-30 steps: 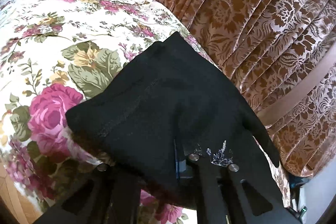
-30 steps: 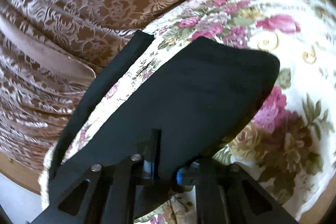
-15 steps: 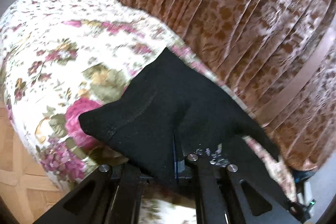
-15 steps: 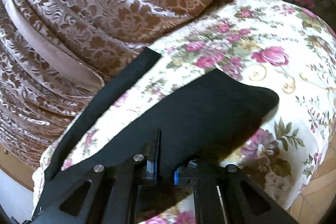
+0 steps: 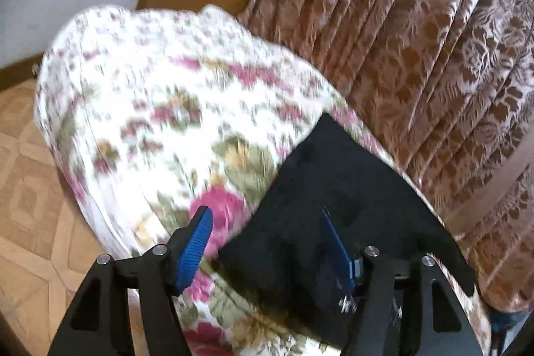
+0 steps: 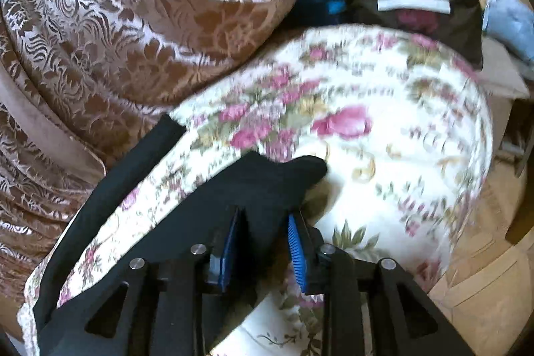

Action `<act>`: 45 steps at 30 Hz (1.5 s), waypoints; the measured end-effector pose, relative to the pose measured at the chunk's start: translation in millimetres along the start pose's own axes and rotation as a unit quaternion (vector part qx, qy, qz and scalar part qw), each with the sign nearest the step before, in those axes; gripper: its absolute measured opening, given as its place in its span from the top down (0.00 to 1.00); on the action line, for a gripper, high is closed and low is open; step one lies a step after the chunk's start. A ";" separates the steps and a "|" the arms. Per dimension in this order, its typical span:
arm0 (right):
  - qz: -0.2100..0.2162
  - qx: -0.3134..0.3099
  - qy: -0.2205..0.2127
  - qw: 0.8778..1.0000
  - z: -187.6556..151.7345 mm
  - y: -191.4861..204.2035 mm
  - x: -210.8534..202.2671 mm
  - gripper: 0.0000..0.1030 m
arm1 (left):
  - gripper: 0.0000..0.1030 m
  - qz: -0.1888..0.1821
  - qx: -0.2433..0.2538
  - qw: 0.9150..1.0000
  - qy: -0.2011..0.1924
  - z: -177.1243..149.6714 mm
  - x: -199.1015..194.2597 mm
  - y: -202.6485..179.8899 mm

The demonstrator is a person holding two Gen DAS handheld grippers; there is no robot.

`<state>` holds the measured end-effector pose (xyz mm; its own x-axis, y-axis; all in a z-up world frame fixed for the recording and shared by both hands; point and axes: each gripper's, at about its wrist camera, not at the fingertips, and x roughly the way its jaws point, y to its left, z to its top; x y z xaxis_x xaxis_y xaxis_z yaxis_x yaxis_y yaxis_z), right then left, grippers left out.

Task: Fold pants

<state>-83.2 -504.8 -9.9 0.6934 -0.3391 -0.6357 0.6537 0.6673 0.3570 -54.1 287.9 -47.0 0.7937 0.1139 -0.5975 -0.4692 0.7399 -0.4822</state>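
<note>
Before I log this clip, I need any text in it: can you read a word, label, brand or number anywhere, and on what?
None can be read.
Black pants: no label or tag showing.
Flowered bedspread and brown curtain: patterns only.
Dark bag behind the bed: a pale strip across it, blurred, with no lettering to make out.
</note>
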 end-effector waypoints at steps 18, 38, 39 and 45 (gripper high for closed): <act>0.083 -0.155 -0.092 0.980 -3.4 180.3 -14.7 0.63 | 0.21 -0.094 0.153 0.977 0.116 -17.6 69.9 -139.3; 0.143 -0.267 0.139 0.943 -115.8 262.8 99.6 0.62 | 0.20 -0.016 0.115 0.984 0.138 65.7 184.4 -147.5; 0.139 -0.264 0.147 0.943 -120.3 262.1 103.3 0.62 | 0.20 -0.009 0.111 0.984 0.139 70.3 191.3 -146.3; 0.138 -0.248 0.171 0.943 -124.7 254.6 117.8 0.61 | 0.19 0.016 0.096 0.986 0.133 90.5 226.4 -140.7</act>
<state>127.1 -292.2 -79.3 0.6234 0.0707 -0.7787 0.1805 0.9560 0.2313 226.6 269.6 -56.4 0.6383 -0.0196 -0.7695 -0.3903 0.8534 -0.3455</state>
